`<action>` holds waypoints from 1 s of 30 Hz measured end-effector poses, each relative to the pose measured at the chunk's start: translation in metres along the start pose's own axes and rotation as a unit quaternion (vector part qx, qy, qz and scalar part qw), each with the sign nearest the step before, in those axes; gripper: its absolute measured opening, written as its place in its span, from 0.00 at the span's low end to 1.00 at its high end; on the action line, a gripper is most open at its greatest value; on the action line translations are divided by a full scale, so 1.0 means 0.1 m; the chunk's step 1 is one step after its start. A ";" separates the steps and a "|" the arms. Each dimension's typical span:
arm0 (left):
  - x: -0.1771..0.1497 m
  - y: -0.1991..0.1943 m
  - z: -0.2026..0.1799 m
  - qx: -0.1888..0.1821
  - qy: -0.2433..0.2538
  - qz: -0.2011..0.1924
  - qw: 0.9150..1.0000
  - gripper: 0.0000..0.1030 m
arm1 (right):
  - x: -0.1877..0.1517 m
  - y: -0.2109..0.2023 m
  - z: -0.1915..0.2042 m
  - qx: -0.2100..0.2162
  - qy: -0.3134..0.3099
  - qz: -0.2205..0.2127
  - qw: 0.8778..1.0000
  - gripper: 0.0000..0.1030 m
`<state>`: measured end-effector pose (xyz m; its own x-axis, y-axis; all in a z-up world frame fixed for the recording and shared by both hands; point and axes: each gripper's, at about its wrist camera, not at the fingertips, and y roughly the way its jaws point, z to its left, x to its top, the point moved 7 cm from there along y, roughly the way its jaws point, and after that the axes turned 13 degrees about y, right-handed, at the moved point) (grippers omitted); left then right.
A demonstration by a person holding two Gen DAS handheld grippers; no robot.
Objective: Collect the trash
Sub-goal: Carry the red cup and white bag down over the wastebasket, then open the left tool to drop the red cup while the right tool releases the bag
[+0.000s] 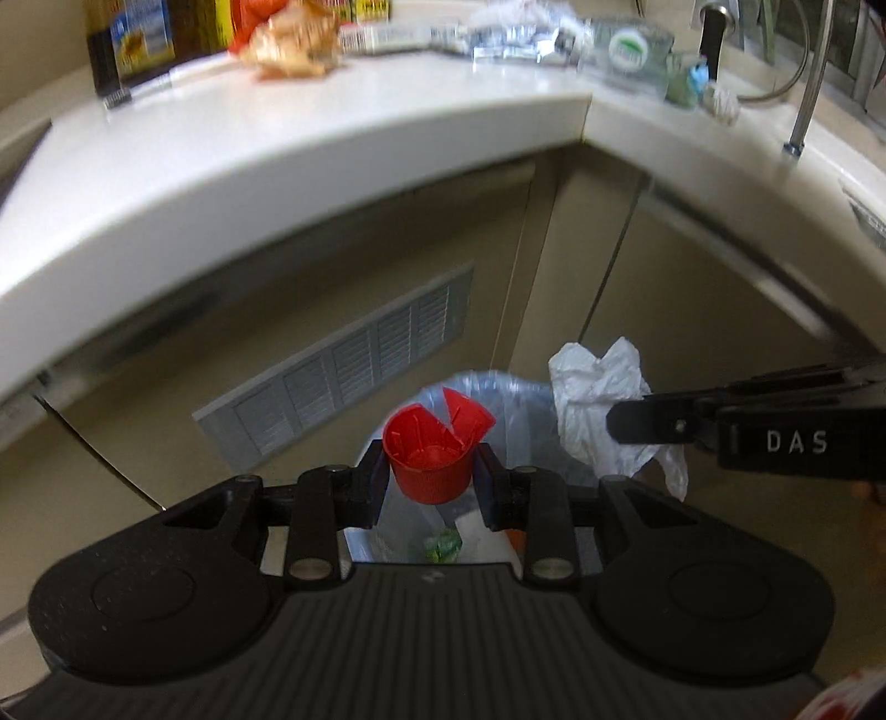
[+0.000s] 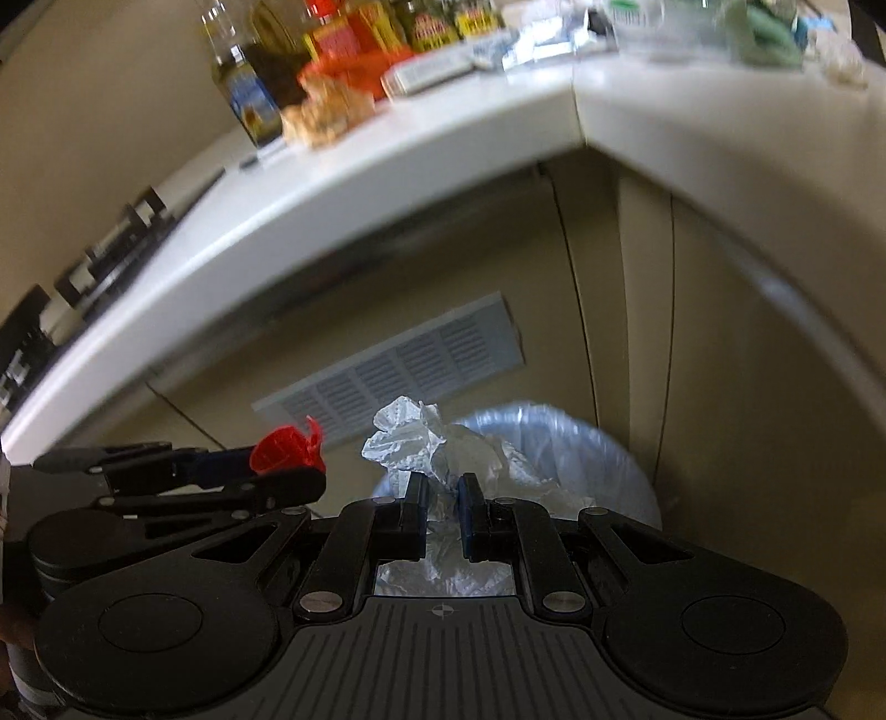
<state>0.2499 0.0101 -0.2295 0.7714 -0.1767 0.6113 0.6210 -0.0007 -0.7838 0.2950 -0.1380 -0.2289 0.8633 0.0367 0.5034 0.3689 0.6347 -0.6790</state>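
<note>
My left gripper (image 1: pixel 431 471) is shut on a red plastic flip cap (image 1: pixel 432 451) and holds it above a bin lined with a clear bag (image 1: pixel 515 410). My right gripper (image 2: pixel 443 501) is shut on a crumpled white plastic wrapper (image 2: pixel 426 443) above the same bin (image 2: pixel 587 443). In the left wrist view the right gripper (image 1: pixel 614 423) comes in from the right with the wrapper (image 1: pixel 598 410). In the right wrist view the left gripper (image 2: pixel 310 471) is at the left with the red cap (image 2: pixel 285 448). Scraps, one green (image 1: pixel 443 545), lie inside the bin.
A white L-shaped counter (image 1: pixel 332 144) runs above the bin. On it stand bottles and jars (image 2: pixel 249 94), a crumpled brown paper (image 1: pixel 293 44), foil wrappers (image 1: pixel 515 39) and a clear container (image 1: pixel 631 52). A grey vent grille (image 1: pixel 343 365) sits in the beige cabinet front.
</note>
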 end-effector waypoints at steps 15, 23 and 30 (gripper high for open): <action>-0.25 0.58 -0.11 -0.021 0.003 0.036 0.999 0.29 | -0.11 0.37 -0.29 -0.024 0.020 0.015 0.999 0.11; -0.24 0.71 -0.12 -0.021 0.006 0.039 0.999 0.30 | -0.11 0.43 -0.35 -0.027 0.031 0.014 0.999 0.11; -0.23 0.71 -0.13 -0.023 0.006 0.038 0.999 0.45 | -0.09 0.44 -0.35 -0.027 0.032 0.014 0.999 0.11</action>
<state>0.2744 0.0012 -0.3003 0.8141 -0.1895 0.5489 0.5537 -0.0314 -0.8321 0.3156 -0.1369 -0.2819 0.8934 0.0033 0.4493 0.3607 0.5907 -0.7217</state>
